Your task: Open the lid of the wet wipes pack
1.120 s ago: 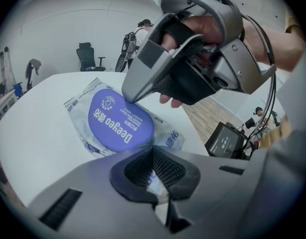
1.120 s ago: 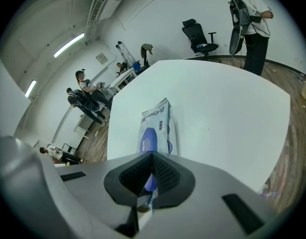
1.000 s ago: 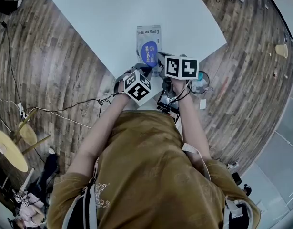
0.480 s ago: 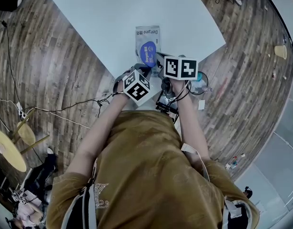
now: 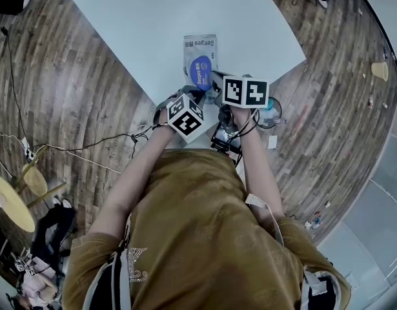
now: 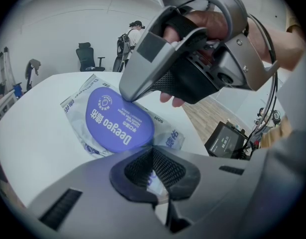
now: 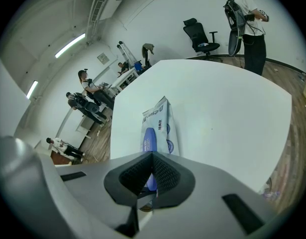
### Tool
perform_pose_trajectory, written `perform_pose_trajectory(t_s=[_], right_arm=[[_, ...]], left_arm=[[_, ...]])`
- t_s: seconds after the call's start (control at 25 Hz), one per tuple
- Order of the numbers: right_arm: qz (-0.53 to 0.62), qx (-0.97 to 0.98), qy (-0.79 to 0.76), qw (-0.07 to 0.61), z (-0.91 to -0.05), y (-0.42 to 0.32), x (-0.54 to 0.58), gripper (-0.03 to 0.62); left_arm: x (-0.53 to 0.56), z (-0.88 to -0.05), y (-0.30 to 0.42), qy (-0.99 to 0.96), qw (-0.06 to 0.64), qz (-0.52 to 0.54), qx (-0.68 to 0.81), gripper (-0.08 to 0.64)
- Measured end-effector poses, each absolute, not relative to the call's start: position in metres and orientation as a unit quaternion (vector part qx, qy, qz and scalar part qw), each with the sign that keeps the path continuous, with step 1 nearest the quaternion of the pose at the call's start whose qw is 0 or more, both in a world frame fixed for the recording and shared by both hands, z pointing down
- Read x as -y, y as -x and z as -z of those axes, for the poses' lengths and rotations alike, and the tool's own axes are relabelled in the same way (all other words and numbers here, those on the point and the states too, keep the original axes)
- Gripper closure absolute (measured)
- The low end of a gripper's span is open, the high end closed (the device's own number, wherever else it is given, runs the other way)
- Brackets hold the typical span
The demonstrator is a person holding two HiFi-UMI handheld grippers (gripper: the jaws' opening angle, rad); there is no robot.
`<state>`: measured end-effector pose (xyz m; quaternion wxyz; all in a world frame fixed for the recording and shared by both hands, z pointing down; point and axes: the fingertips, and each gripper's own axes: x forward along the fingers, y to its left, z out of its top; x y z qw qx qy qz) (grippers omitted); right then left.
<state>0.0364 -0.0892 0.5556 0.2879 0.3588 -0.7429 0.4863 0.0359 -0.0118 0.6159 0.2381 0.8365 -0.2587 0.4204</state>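
A white wet wipes pack (image 5: 199,47) with a flat blue lid (image 5: 202,72) lies on the white table (image 5: 153,18), near its front corner. In the left gripper view the lid (image 6: 118,121) fills the middle. My left gripper (image 6: 153,149) is at the pack's near end, shut, with the pack's edge running in between its pads. My right gripper (image 6: 125,96) comes in from the right, its tips together and touching the lid's far rim. In the right gripper view the pack (image 7: 160,121) stretches away from the shut jaws (image 7: 152,154). The lid lies flat on the pack.
The table's front corner is right under the grippers, with wooden floor beyond. A small screen device (image 6: 227,141) hangs at my waist. A round clear object (image 5: 273,112) sits by the table's right edge. Far across the room are an office chair (image 7: 200,36) and people standing.
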Motion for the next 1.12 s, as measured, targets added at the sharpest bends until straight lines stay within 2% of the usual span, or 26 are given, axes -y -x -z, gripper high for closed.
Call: perform_pose_trajectory(t_s=[0.76,0.92,1.12], right_arm=[[-0.491,0.751,-0.347,0.271,-0.545,-0.028,0.093,0.583],[-0.486,0.756,-0.344,0.272,-0.542,-0.022,0.091,0.584],[-0.497,0.756,-0.340,0.256,-0.537,-0.011,0.093,0.584]], left_arm=[[0.013,-0.616,-0.041,-0.840,0.238,-0.412,0.262,0.560],[0.010,-0.611,-0.039,-0.845,0.211,-0.411,0.268,0.560],[0.007,-0.599,-0.028,-0.856,0.214,-0.374,0.285,0.560]])
